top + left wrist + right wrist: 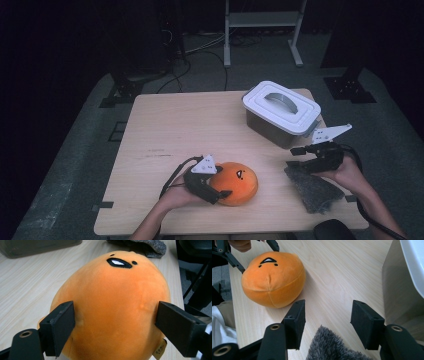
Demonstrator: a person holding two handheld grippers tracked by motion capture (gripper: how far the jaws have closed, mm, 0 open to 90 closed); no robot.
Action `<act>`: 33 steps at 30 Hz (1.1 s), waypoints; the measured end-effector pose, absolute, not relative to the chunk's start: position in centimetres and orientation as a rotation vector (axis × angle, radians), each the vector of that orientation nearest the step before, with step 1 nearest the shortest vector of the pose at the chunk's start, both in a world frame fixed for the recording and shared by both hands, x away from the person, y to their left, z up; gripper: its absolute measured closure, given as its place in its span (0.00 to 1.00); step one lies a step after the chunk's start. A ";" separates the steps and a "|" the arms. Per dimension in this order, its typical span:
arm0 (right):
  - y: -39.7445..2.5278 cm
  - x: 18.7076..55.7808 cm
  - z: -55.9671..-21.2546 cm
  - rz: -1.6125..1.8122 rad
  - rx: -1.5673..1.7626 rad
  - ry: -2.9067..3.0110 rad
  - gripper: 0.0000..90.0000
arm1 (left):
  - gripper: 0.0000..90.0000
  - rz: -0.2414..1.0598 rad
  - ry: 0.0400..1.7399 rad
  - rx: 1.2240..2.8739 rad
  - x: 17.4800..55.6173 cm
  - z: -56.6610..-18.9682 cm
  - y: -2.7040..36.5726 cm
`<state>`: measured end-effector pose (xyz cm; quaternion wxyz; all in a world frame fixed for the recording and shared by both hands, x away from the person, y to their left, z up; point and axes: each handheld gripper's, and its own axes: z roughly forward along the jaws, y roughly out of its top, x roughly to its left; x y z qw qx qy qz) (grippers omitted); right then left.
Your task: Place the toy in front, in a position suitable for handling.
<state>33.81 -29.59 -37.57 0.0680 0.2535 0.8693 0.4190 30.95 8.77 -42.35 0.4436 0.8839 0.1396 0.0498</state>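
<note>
An orange round plush [235, 182] with a small black face lies on the wooden table [190, 125] near its front edge. My left gripper [220, 182] is open wide, one jaw on each side of the plush [112, 302], at or very near its fabric. To the right a grey fuzzy cloth [315, 187] lies on the table. My right gripper [294, 156] hovers open over the cloth's near edge [329, 347], which shows low between its jaws. The plush [272, 280] lies farther off in the right gripper view.
A grey storage box with a white handled lid [280, 107] stands at the back right of the table, close to my right gripper; its wall [402, 290] rises just beside the right jaw. A metal rack [262, 20] stands on the floor beyond.
</note>
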 end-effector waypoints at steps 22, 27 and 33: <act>-28.3 37.8 -33.9 1.251 0.732 2.514 0.41 | 0.12 0.129 0.336 2.206 30.8 -42.5 8.6; -28.1 39.1 -32.6 1.252 0.727 2.487 0.40 | 0.12 0.129 0.333 2.209 30.7 -42.5 8.7; -28.0 40.5 -31.9 1.251 0.737 2.468 0.39 | 0.11 0.128 0.335 2.210 30.7 -42.5 8.7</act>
